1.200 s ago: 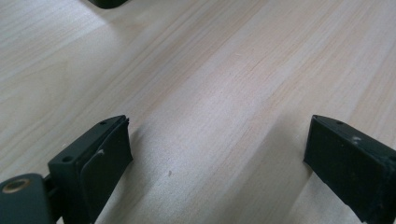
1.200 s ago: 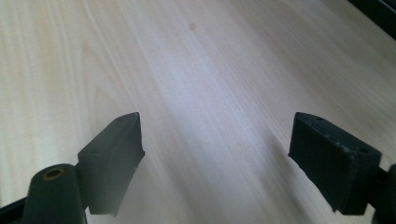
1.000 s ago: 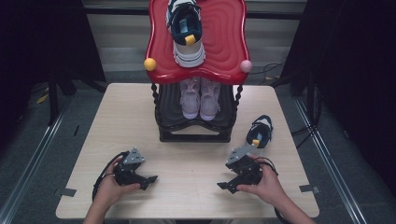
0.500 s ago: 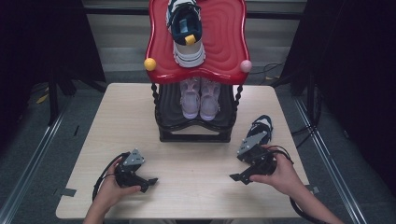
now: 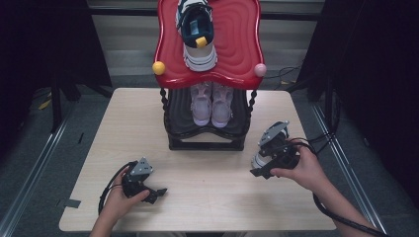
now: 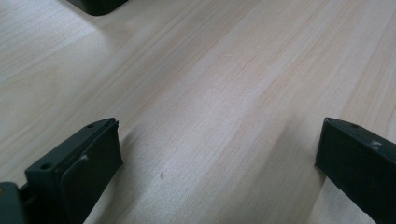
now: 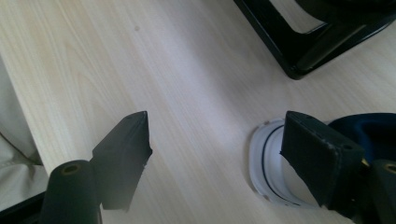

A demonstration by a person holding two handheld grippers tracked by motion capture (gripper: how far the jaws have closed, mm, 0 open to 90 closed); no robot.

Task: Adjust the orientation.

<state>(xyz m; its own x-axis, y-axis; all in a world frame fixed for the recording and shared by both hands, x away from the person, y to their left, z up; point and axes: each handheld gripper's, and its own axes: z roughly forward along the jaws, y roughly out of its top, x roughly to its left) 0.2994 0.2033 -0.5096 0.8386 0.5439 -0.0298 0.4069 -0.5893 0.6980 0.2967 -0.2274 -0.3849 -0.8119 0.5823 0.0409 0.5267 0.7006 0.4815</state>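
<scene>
A navy and white sneaker (image 5: 257,159) lies on the table's right side, mostly covered by my right gripper (image 5: 261,167). In the right gripper view its white sole rim (image 7: 264,163) and navy lining sit by the right-hand jaw. My right gripper (image 7: 215,121) is open; its jaws have just been closing a little, with bare wood across most of the gap and no pad pressing on the shoe. My left gripper (image 5: 157,193) rests low at the front left. Its jaws have just been opening, and my left gripper (image 6: 218,126) stands open over bare wood.
A black rack (image 5: 205,145) with a red wavy top (image 5: 237,54) stands at the table's back middle. A navy and white sneaker (image 5: 197,34) sits on top, a pink pair (image 5: 211,103) on the lower shelf. The rack's black foot (image 7: 299,51) is beyond the right jaws.
My right gripper has risen and moved back and to the right, over the sneaker on the table. The left gripper has stayed put.
</scene>
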